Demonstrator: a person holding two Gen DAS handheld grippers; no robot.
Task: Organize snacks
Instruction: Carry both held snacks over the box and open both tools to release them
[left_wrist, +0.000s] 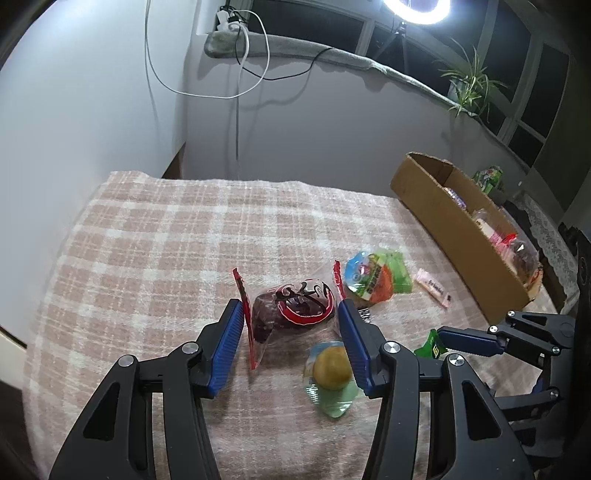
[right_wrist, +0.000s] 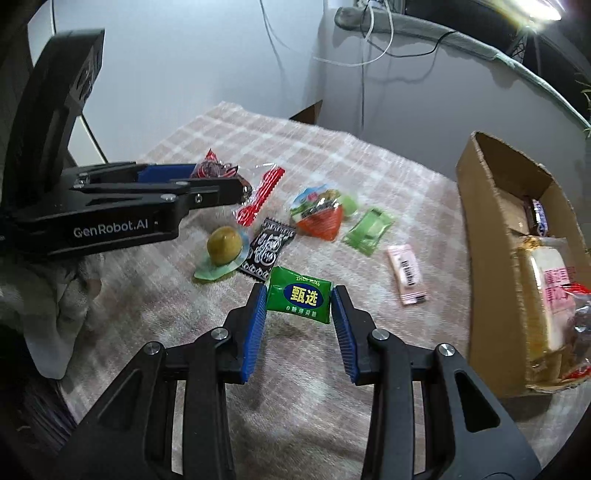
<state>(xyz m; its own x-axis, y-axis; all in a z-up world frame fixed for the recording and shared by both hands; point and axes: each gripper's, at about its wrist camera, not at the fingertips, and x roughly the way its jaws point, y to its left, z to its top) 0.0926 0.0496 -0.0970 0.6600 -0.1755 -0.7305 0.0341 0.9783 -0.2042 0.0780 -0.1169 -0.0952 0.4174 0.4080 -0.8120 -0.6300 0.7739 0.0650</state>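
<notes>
My left gripper is shut on a clear packet with red edges and a dark red snack, held above the checked blanket; it also shows in the right wrist view. My right gripper is shut on a green candy packet, lifted over the blanket. A round yellow-green snack in clear wrap lies below the left gripper. A black patterned packet, a colourful triangular packet, a light green packet and a pink bar lie on the blanket.
An open cardboard box with several wrapped snacks stands at the right edge of the blanket. A wall with hanging cables is behind. A plant sits on the window ledge. A crumpled cloth lies at left.
</notes>
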